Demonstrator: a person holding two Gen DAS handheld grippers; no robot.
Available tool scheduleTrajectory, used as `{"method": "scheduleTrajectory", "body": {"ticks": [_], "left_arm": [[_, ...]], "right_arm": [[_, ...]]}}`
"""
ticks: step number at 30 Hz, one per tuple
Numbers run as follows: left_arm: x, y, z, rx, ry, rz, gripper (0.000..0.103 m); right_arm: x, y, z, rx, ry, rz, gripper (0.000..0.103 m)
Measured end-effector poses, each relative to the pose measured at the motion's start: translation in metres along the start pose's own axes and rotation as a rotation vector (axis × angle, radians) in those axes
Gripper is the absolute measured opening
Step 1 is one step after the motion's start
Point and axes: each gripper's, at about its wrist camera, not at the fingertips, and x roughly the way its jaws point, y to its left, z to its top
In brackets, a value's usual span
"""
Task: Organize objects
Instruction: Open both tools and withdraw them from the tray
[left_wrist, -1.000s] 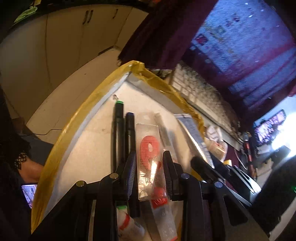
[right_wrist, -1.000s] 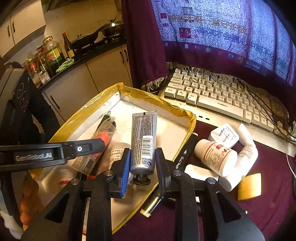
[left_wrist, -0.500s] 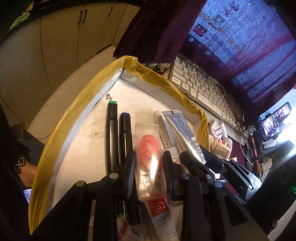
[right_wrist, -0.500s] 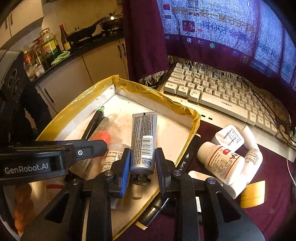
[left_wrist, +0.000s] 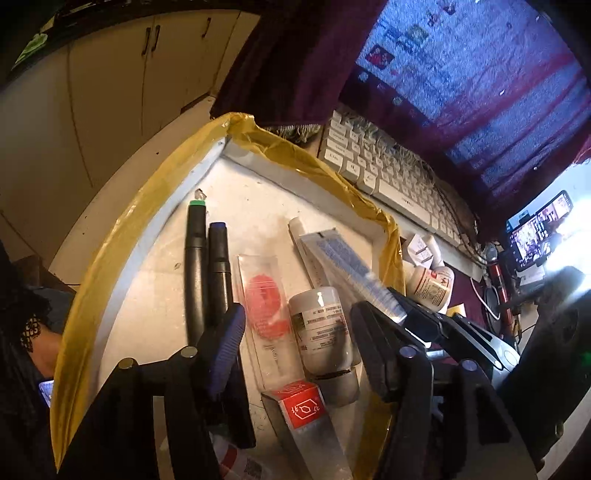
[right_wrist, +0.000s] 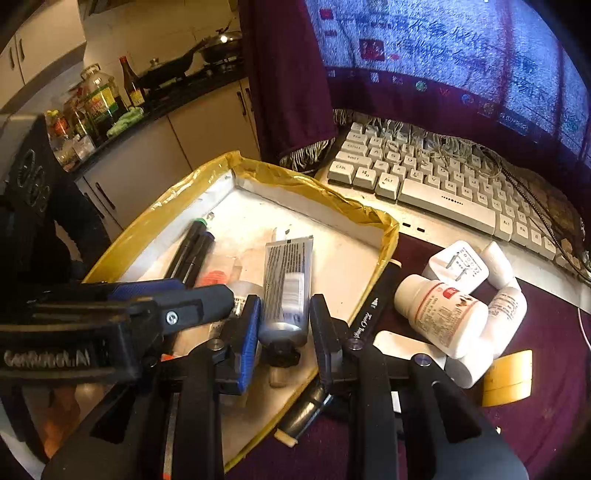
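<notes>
Lying flat in the white tray (right_wrist: 325, 218) with crinkled yellow tape round its rim, a grey crimped tube (right_wrist: 286, 284) sits between the right gripper's (right_wrist: 284, 328) spread, released jaws, cap nearest. The left gripper (left_wrist: 297, 347) also stands wide open over a clear flat packet (left_wrist: 264, 306) with a red shape and a squat grey bottle (left_wrist: 321, 330). Two black markers (left_wrist: 207, 266) lie left, side by side.

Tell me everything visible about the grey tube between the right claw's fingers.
The grey tube looks like soft metal or plastic, with small print and a barcode on its side. Its black screw cap points toward the camera and its flat crimped end points away. It lies over the yellow-rimmed tray, between the open fingers of the right claw.
</notes>
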Motion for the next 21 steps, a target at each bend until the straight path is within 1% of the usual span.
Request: {"method": "scheduleTrajectory", "body": {"ticks": [2, 4, 7, 9, 11, 13, 16, 18, 21], "left_arm": [[-0.011, -0.003, -0.002, 0.001, -0.037, -0.008, 0.054], [-0.023, -0.009, -0.007, 0.017, -0.074, -0.021, 0.054], [-0.040, -0.026, -0.021, 0.064, -0.114, -0.049, 0.055], [-0.043, -0.039, -0.029, 0.097, -0.120, -0.072, 0.056], [-0.043, -0.052, -0.040, 0.129, -0.110, -0.099, 0.056], [-0.040, -0.064, -0.050, 0.152, -0.097, -0.125, 0.056], [-0.032, -0.078, -0.060, 0.171, -0.065, -0.128, 0.056], [-0.029, -0.084, -0.064, 0.182, -0.047, -0.126, 0.056], [-0.026, -0.090, -0.070, 0.196, -0.035, -0.121, 0.056]], "right_arm": [[-0.015, -0.008, -0.004, 0.023, -0.031, 0.023, 0.036], [-0.038, -0.018, -0.012, 0.045, -0.077, 0.050, 0.042], [-0.068, -0.030, -0.028, 0.048, -0.117, 0.070, 0.042], [-0.083, -0.039, -0.042, 0.036, -0.126, 0.078, 0.044], [-0.089, -0.047, -0.054, 0.025, -0.111, 0.072, 0.045], [-0.088, -0.056, -0.065, 0.020, -0.088, 0.043, 0.045], [-0.081, -0.078, -0.078, 0.056, -0.048, -0.005, 0.045], [-0.078, -0.089, -0.080, 0.078, -0.037, -0.015, 0.045], [-0.075, -0.099, -0.072, 0.060, -0.040, -0.003, 0.045]]}}
